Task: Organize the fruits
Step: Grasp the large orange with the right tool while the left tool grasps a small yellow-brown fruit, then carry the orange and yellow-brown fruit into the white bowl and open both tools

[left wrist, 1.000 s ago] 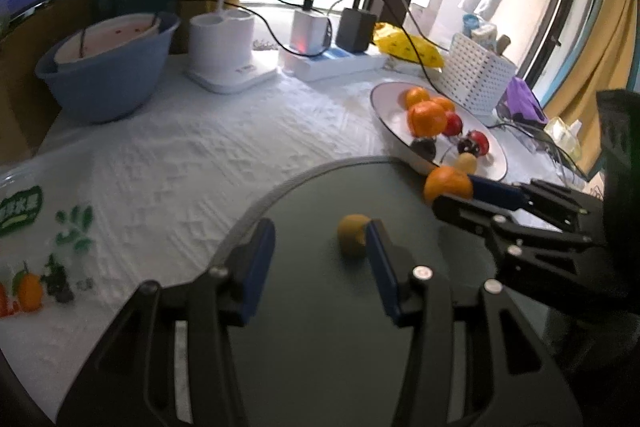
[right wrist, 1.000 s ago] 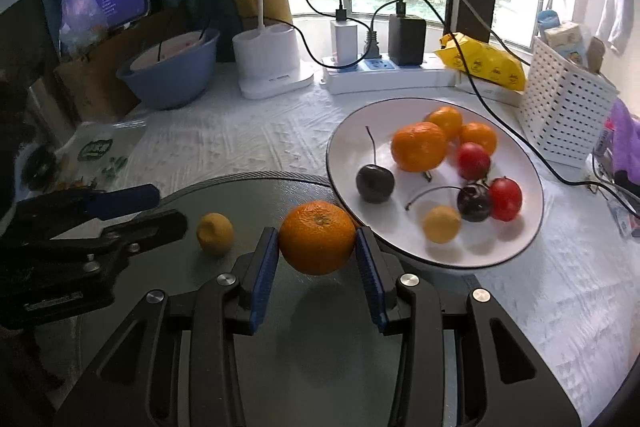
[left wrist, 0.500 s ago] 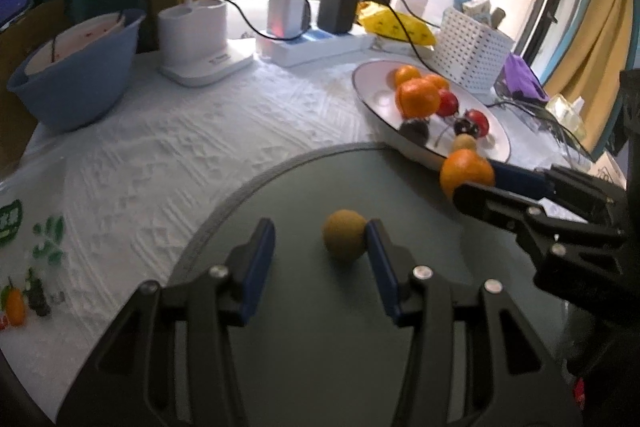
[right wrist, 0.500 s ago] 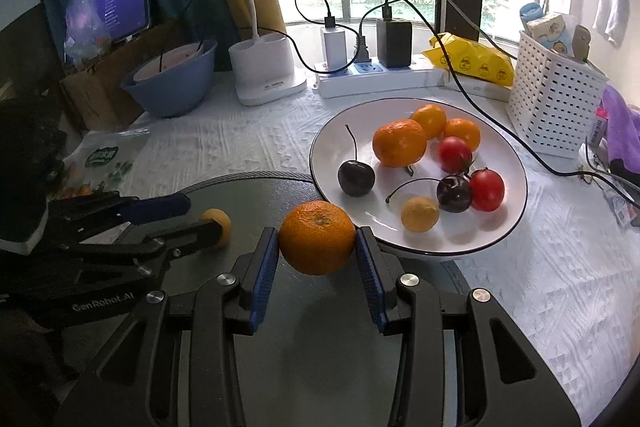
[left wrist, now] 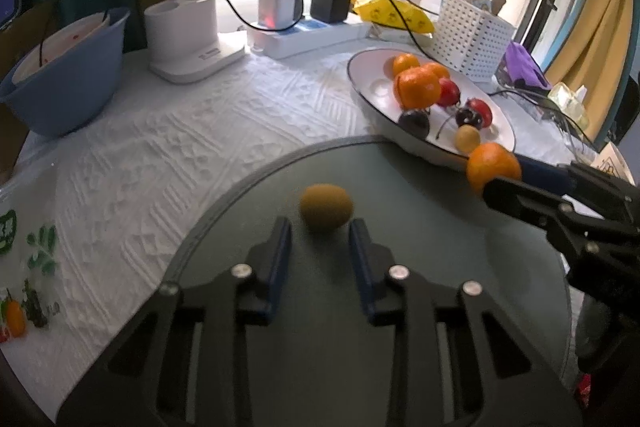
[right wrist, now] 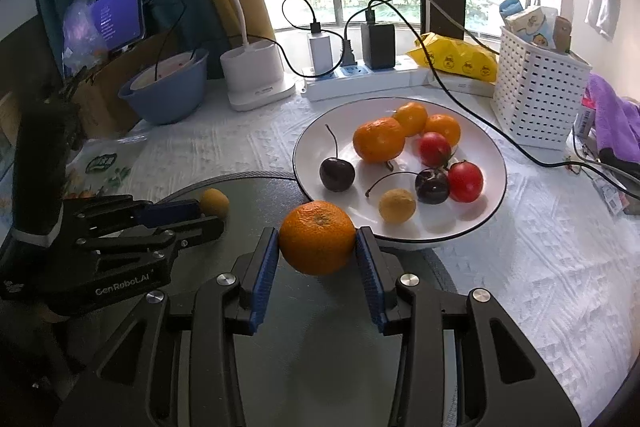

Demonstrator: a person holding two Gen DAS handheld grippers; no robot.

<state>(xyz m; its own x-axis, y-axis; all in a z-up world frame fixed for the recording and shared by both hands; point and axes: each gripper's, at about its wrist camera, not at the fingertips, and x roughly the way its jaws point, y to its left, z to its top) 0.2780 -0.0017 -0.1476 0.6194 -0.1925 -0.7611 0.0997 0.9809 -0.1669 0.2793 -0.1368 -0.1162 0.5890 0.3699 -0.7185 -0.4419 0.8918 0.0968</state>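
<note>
A small yellow fruit lies on the dark round mat. My left gripper has it between its fingertips. Its jaws are closing; the right pad is at the fruit and a sliver of gap shows at the left pad. The right wrist view shows the same fruit at the tips of the left gripper. My right gripper is shut on an orange mandarin, held over the mat by the front rim of the white plate. The plate holds several mandarins, cherries, red fruits and a yellow one.
A blue bowl, a white lamp base and a power strip with chargers and trailing cables line the back. A white basket and purple cloth stand right. A printed plastic bag lies left.
The left gripper's fingers have narrowed around the small yellow fruit, which now sits centred between the tips. The right gripper has kept the mandarin and drifted slightly towards the plate.
</note>
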